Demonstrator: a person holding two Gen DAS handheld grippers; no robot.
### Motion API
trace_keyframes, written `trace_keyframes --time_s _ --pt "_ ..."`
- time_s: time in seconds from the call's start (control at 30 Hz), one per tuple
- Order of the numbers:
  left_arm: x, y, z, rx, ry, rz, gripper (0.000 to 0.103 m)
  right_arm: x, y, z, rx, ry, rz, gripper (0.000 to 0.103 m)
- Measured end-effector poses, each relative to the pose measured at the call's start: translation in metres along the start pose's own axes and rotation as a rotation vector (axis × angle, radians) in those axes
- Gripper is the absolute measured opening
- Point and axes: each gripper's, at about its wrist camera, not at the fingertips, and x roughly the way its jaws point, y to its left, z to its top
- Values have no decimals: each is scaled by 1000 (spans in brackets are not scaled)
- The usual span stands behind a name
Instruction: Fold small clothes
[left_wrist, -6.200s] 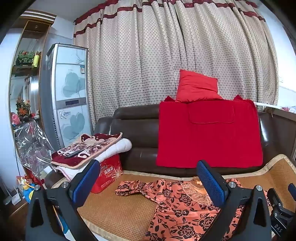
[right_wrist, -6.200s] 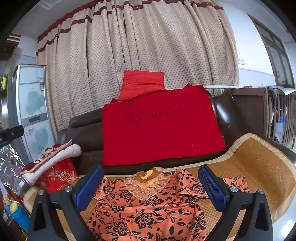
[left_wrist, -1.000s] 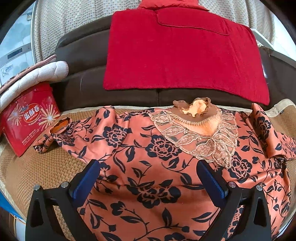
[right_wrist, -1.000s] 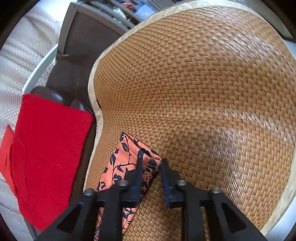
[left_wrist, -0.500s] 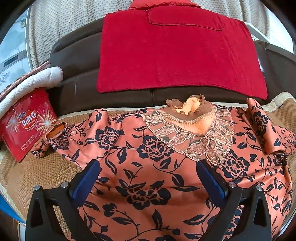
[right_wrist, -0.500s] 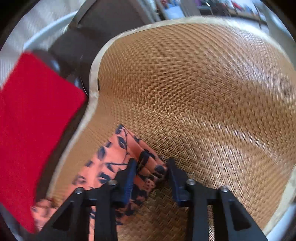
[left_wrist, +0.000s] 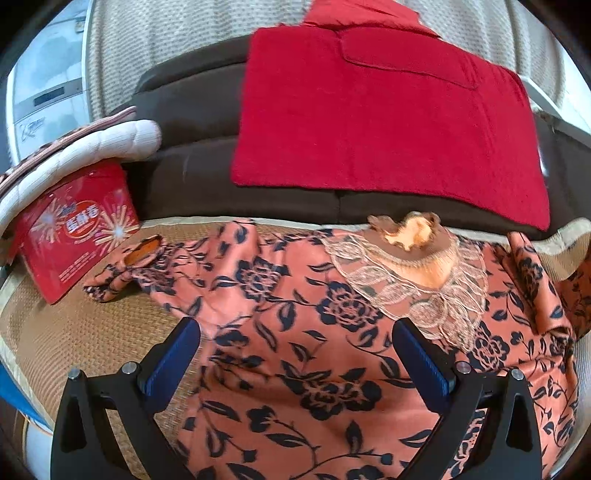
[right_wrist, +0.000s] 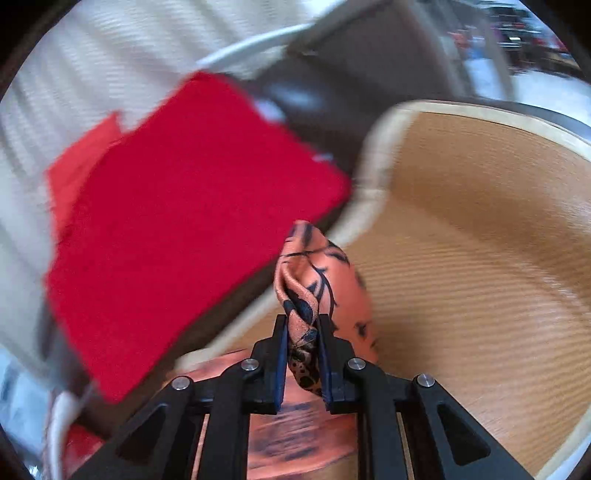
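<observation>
An orange blouse (left_wrist: 295, 332) with dark flowers and a lace collar (left_wrist: 417, 273) lies spread on a woven mat (left_wrist: 74, 339). Its left sleeve (left_wrist: 125, 266) points toward a red box. My left gripper (left_wrist: 295, 354) is open and empty above the blouse's body. My right gripper (right_wrist: 301, 354) is shut on the blouse's right sleeve (right_wrist: 310, 288) and holds it lifted above the mat (right_wrist: 480, 295). The right wrist view is blurred by motion.
A red box (left_wrist: 74, 229) stands at the mat's left end under a rolled quilt (left_wrist: 92, 147). A dark sofa back (left_wrist: 192, 177) with a red cloth (left_wrist: 369, 122) rises behind the mat. The mat's pale border (right_wrist: 373, 170) curves nearby.
My right gripper has closed on the sleeve end and lifted it off the mat, swinging toward the sofa. My left gripper has shifted a little to the right over the blouse, still open.
</observation>
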Motion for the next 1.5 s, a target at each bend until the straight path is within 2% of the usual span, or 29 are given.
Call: trace_keyframes --time_s 0.1,0.2,0.33,0.5,0.57,0.6,0.63,0.67,0.7,0.8,0.9,1.07,1.17,1.2,1.23,1.37,1.43,1.5 --pt "-4 16 2 -30 -12 18 103 -7 68 -18 -67 28 123 16" --pt "-7 36 3 -64 -19 37 103 -14 136 -61 -101 94 250 16" --pt "-10 68 3 -118 -22 69 103 7 214 -115 -144 207 399 16" --pt "-9 103 2 -183 -16 111 103 40 294 -188 -120 423 580 21" --pt "-7 116 -1 -207 -4 125 103 50 308 -203 -108 474 611 29" --pt "-5 121 -2 -218 6 130 103 54 312 -207 -104 477 621 41" --pt "-5 124 -2 -225 11 133 103 54 313 -209 -107 475 628 72" --pt "-4 127 -2 -233 14 135 103 54 313 -210 -104 463 642 82" --pt "-4 128 -2 -239 15 138 103 52 311 -211 -98 436 649 84" --pt "-1 129 -1 -245 20 137 103 34 283 -209 -158 382 611 84" --pt "4 116 1 -220 25 135 103 28 258 -189 -227 334 497 84" --pt "8 75 1 -118 11 123 103 33 192 -159 -247 255 304 78" --pt "15 47 -1 -49 17 102 103 45 165 -157 -278 271 221 63" --pt "17 38 -2 -29 22 93 103 50 159 -159 -295 277 202 48" --pt "21 28 -3 -7 31 81 103 55 156 -161 -309 290 182 39" --pt "46 -3 -8 44 145 25 103 93 125 -172 -312 423 54 37" --pt "61 -11 -13 43 224 3 103 92 118 -166 -277 422 91 36" --pt "69 -14 -15 30 262 -3 103 83 119 -160 -298 373 105 37"
